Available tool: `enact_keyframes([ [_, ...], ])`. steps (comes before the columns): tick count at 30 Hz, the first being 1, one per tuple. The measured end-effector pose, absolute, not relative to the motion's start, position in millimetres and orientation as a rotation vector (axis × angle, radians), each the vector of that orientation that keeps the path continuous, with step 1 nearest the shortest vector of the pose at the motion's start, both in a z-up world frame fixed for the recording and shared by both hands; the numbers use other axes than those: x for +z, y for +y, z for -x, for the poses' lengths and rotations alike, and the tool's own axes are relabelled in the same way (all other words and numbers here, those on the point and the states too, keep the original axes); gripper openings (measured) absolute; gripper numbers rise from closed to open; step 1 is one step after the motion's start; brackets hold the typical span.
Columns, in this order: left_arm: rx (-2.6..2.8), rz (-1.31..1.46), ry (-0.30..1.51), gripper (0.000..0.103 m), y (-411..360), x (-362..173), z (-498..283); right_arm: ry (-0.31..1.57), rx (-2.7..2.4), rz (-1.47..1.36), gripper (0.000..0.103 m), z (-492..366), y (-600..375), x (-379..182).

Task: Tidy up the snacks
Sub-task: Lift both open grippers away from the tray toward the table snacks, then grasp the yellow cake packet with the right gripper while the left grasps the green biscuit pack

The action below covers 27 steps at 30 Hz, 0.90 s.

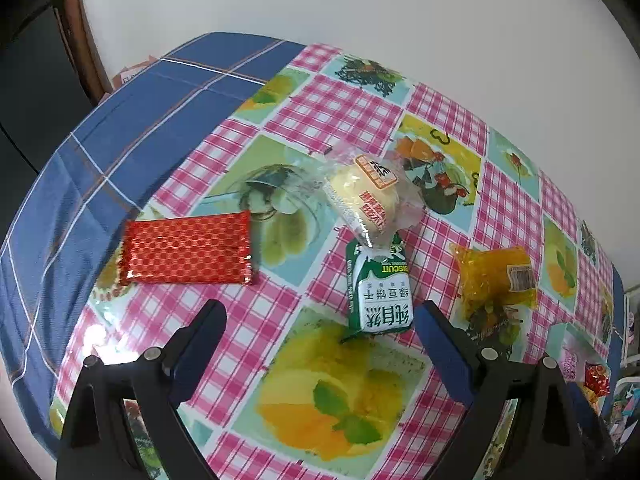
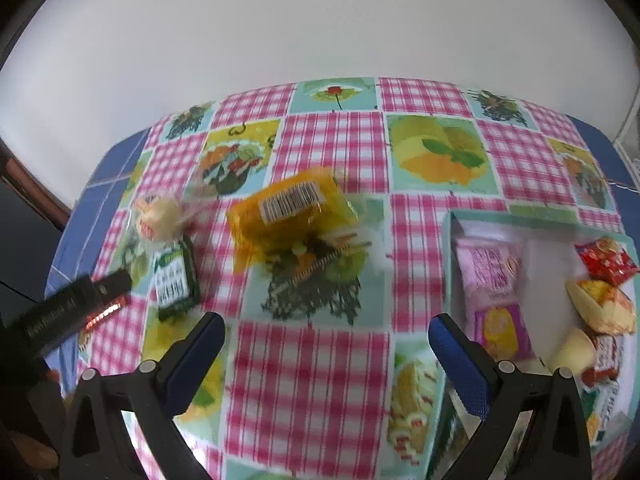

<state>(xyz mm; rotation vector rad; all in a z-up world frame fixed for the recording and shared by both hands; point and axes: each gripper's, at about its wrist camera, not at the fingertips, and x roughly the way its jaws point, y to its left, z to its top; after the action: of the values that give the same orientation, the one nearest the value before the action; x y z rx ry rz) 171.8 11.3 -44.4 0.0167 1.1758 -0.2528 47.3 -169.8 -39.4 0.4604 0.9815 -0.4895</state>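
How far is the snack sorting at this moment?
Partly done. The box already holds several snacks, such as a pink pack. Nothing is in hand: the left gripper and the right gripper are both open. Four snacks lie on the table: the red pack, the bun, the green biscuit pack and the orange pack.

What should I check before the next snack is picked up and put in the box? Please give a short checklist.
1. Left tool open, holding nothing: ok.
2. Right tool open, holding nothing: ok.
3. Green biscuit pack free to lift: not ok, the clear-wrapped bun overlaps its far end.
4. Orange packet lies apart from other snacks: ok.
5. Box has free room: ok, white floor shows between snacks.
6. Red packet within reach: cannot tell.
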Motion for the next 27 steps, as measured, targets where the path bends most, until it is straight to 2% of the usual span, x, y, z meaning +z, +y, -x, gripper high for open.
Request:
enact_keyframes([
  [17,-0.259,0.018,1.21,0.095,-8.6,-75.0,-203.5,0.933,-0.61,-0.698,0.103,-118.8,-218.8,-66.1],
  [27,-0.278,-0.002,1.224,0.095,-24.0,-86.3,-209.1,1.016,-0.664,-0.631,0.103,-158.9,-223.8,-84.2],
])
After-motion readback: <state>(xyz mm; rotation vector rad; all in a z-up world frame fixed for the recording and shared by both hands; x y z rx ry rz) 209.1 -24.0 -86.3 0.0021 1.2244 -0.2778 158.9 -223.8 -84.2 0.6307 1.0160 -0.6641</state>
